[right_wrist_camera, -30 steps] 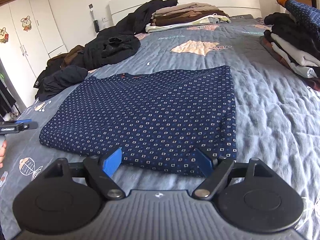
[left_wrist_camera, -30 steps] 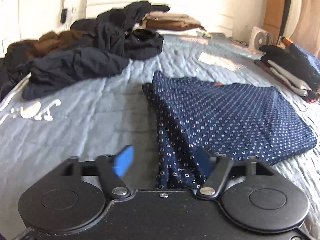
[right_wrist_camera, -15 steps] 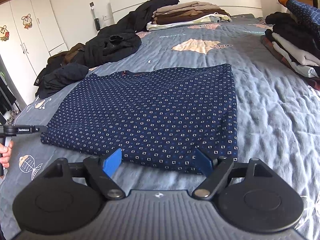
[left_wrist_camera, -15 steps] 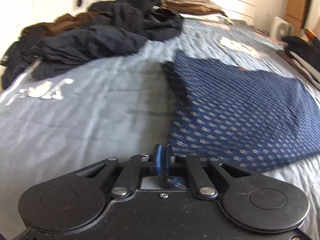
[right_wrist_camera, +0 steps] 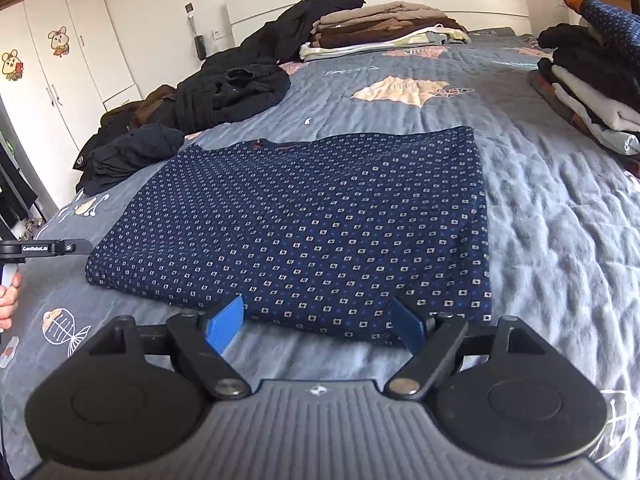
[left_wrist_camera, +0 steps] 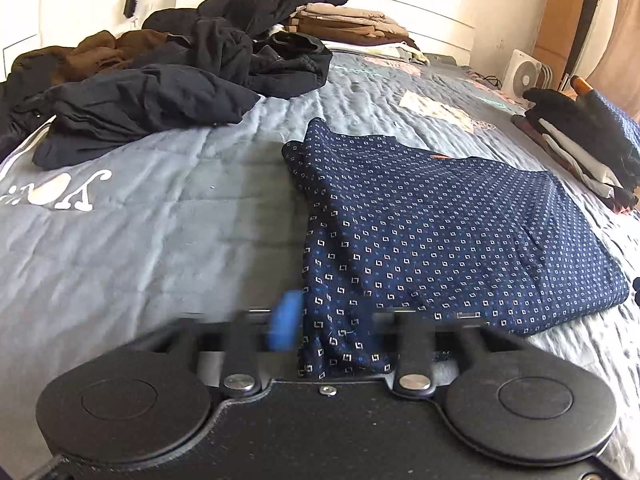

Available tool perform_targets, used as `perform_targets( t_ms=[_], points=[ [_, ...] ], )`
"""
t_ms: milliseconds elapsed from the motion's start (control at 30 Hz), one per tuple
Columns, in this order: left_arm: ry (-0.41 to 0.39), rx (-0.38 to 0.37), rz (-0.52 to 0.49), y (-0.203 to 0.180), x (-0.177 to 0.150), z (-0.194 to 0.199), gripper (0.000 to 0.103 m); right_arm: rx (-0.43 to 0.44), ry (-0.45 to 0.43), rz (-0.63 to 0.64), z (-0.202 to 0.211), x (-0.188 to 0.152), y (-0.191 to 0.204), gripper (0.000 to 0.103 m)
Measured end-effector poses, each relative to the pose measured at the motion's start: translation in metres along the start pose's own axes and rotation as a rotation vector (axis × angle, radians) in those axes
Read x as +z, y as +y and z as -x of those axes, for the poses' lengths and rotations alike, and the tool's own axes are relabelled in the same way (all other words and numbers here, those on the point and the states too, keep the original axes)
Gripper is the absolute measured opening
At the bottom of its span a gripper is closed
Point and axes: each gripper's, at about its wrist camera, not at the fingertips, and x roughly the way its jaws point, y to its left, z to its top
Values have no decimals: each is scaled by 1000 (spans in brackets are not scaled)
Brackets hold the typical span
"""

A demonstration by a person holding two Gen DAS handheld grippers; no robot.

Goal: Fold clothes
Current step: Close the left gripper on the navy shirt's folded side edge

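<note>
A navy patterned garment (right_wrist_camera: pixel 304 232) lies folded flat on the grey bedspread (right_wrist_camera: pixel 560 240), between a loose heap of dark clothes (left_wrist_camera: pixel 160 80) and a folded stack (right_wrist_camera: pixel 592 92). The left gripper (left_wrist_camera: pixel 340 332) is opening its jaws, and the garment's near corner lies between its blurred fingers. The right gripper (right_wrist_camera: pixel 320 320) stands with jaws wide apart at the garment's near edge and grips nothing.

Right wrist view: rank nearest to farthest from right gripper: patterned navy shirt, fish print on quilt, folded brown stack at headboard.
1. Patterned navy shirt, directly ahead of the right gripper.
2. Fish print, mid-bed beyond the shirt.
3. Folded brown stack, at the headboard.
</note>
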Motion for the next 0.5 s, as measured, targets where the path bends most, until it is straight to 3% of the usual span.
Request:
perform_targets(
  t_ms=[133,233,267,333,400,500],
  points=[
    [-19,-16,7,5,14,-11,59,5,8,11,-4,-1,5,80],
    [21,11,47,13,15,-29,55,-1,15,18,-6,-2,6,80],
    [33,-1,62,16,13,-33,51,-4,17,20,-6,-2,6,80],
    [58,-35,90,19,9,-42,33,-8,22,20,-8,-3,5,80],
    [66,-55,95,21,7,-45,9,-10,27,19,-9,-4,4,80],
    [46,-27,116,26,8,-42,7,-15,35,23,-11,-6,3,80]
  ],
)
